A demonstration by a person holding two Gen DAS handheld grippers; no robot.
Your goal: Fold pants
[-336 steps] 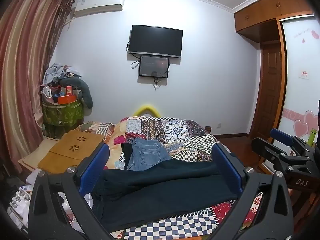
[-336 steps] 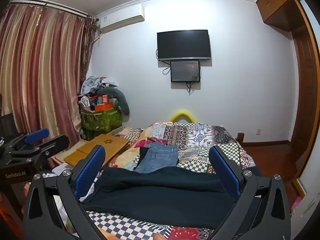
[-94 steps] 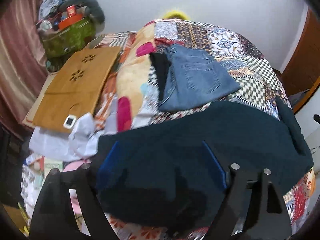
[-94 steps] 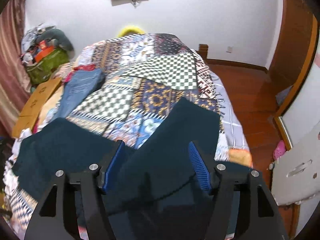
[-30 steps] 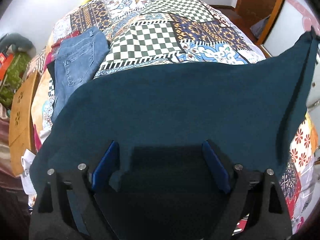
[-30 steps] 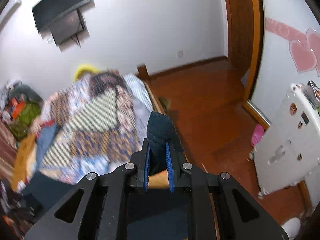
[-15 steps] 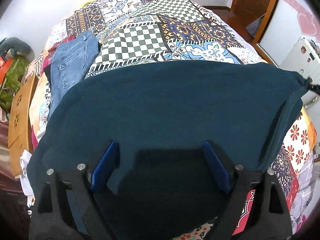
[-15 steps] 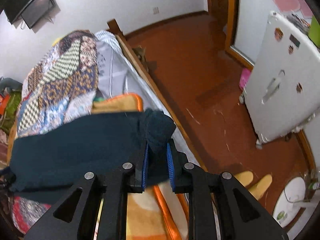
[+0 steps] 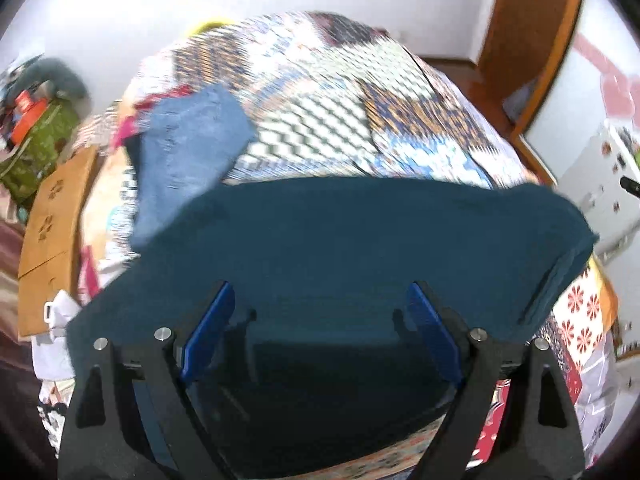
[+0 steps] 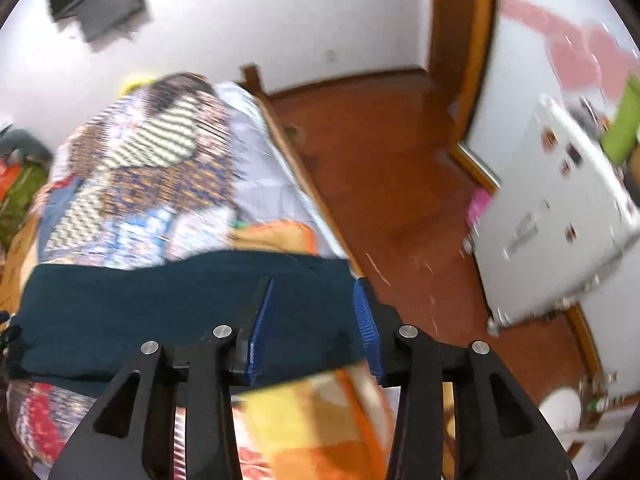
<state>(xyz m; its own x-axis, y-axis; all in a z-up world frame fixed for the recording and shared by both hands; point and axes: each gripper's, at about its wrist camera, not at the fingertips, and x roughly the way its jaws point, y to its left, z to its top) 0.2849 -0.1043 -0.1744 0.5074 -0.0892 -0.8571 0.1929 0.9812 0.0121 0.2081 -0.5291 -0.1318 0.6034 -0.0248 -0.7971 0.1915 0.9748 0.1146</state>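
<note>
The dark teal pants [image 9: 360, 240] lie flat across the near end of the patchwork bed, doubled over along their length. My left gripper [image 9: 318, 300] is open just above their near left part, holding nothing. In the right wrist view the pants [image 10: 140, 312] stretch to the left from the bed's right edge. My right gripper [image 10: 314, 292] is open over their right end, and the cloth lies loose between its blue fingers [image 10: 368, 328].
Folded blue jeans [image 9: 188, 144] lie on the quilt [image 9: 360, 100] beyond the pants. A wooden board [image 9: 52, 216] sits at the bed's left. A white cabinet [image 10: 560, 220] and red wooden floor [image 10: 400, 180] are to the bed's right.
My right gripper has opened and let go of the pants' end, which now lies flat on the bed. My left gripper has drawn back a little and stays open.
</note>
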